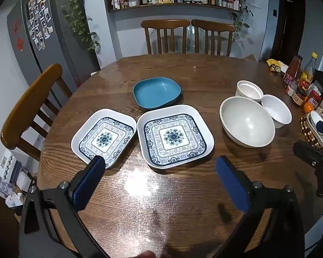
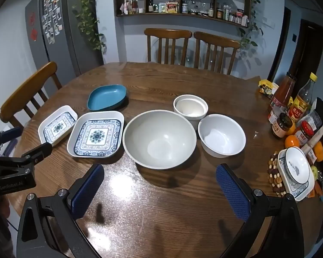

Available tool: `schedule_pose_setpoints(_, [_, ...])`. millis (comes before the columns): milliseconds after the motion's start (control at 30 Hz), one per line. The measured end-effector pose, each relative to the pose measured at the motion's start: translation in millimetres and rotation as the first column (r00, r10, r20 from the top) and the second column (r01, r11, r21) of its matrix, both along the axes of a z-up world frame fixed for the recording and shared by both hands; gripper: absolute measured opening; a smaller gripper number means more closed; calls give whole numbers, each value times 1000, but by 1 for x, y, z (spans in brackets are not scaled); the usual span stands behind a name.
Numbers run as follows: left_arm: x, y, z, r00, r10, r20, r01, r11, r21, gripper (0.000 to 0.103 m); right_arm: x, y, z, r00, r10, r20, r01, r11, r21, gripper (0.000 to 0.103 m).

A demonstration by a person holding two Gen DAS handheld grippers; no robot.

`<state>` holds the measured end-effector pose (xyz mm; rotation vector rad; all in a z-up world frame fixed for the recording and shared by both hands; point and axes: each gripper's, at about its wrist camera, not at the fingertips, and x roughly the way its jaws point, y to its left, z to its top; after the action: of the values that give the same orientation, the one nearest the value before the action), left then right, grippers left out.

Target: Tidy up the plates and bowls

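On the round wooden table (image 1: 183, 68) lie a blue square plate (image 1: 157, 92), a small patterned white plate (image 1: 104, 137) and a larger patterned white plate (image 1: 175, 136). To their right stand a large grey bowl (image 1: 246, 122), a white bowl (image 1: 276, 110) and a white straight-sided bowl (image 1: 248, 90). My left gripper (image 1: 160, 179) is open and empty, above the table just in front of the patterned plates. My right gripper (image 2: 159, 185) is open and empty in front of the large grey bowl (image 2: 159, 138).
Sauce bottles (image 2: 299, 103), jars, oranges and a patterned bowl on a beaded mat (image 2: 296, 167) crowd the table's right edge. Wooden chairs stand at the far side (image 1: 165, 36) and left (image 1: 30, 103). A grey fridge (image 1: 43, 32) stands at the left.
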<state>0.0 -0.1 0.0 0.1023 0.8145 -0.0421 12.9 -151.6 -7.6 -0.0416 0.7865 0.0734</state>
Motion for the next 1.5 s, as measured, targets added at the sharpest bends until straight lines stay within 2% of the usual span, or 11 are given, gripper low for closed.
schedule_pose_setpoints(200, [-4, -11, -2, 1000, 19, -4, -19, 999, 32, 102, 1, -1, -1, 1000, 2, -9, -2, 1000, 7, 103])
schedule_pose_setpoints(233, [3, -5, -4, 1000, 18, -26, -18, 1000, 5, 102, 1, -1, -1, 1000, 1, -10, -1, 1000, 10, 103])
schedule_pose_setpoints(367, [6, 5, -6, 999, 18, -33, -19, 1000, -17, 102, 1, 0, -1, 1000, 0, -9, 0, 1000, 10, 103])
schedule_pose_setpoints(1500, [7, 3, -8, 999, 21, -38, -22, 1000, -22, 102, 4, -2, -3, 1000, -2, -12, 2, 1000, 12, 103])
